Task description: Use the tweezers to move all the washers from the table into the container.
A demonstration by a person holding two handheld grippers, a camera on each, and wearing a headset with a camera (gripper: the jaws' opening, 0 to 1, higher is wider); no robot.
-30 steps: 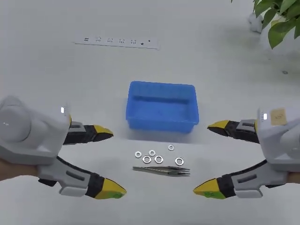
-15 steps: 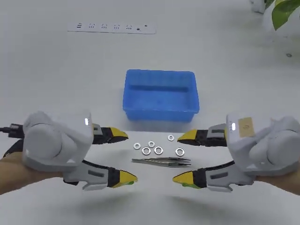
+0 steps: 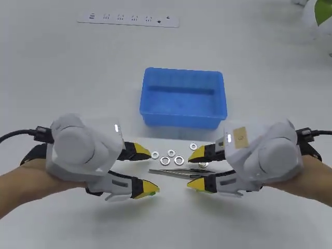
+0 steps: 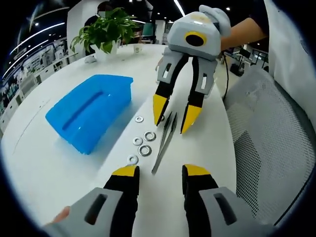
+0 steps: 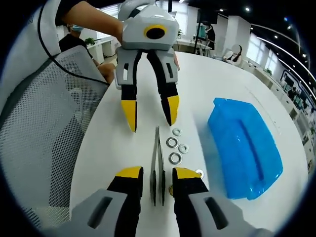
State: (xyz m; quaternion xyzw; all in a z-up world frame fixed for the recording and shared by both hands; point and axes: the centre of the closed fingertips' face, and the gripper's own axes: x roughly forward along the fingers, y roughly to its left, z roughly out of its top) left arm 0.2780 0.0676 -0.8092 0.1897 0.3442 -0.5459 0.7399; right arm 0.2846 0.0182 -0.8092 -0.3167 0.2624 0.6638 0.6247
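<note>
Stretching across every view, a white table (image 3: 62,62) carries all the work, with a white power strip (image 3: 128,19) lying near its far edge. The left gripper view takes in a bright room with ceiling lights, a leafy potted plant (image 4: 106,29) at the table's end and a mesh chair back (image 4: 266,138) beside the table. A blue plastic container (image 3: 182,97) sits in the middle of the table, beyond the grippers, its inside showing plain blue floor. The left gripper (image 3: 151,171) and right gripper (image 3: 193,169) face each other, tips close but apart. The left gripper's jaws are spread and grasp nothing. The right gripper's jaws are also spread, one on either side of the wide end of the tweezers (image 3: 179,173), not clamped on them. The tweezers lie flat on the table, pointing toward the left gripper. A loose cluster of small metal washers (image 3: 172,158) lies on the table just beside the tweezers, between them and the container, with one washer (image 5: 199,173) close by the right gripper's jaw.
</note>
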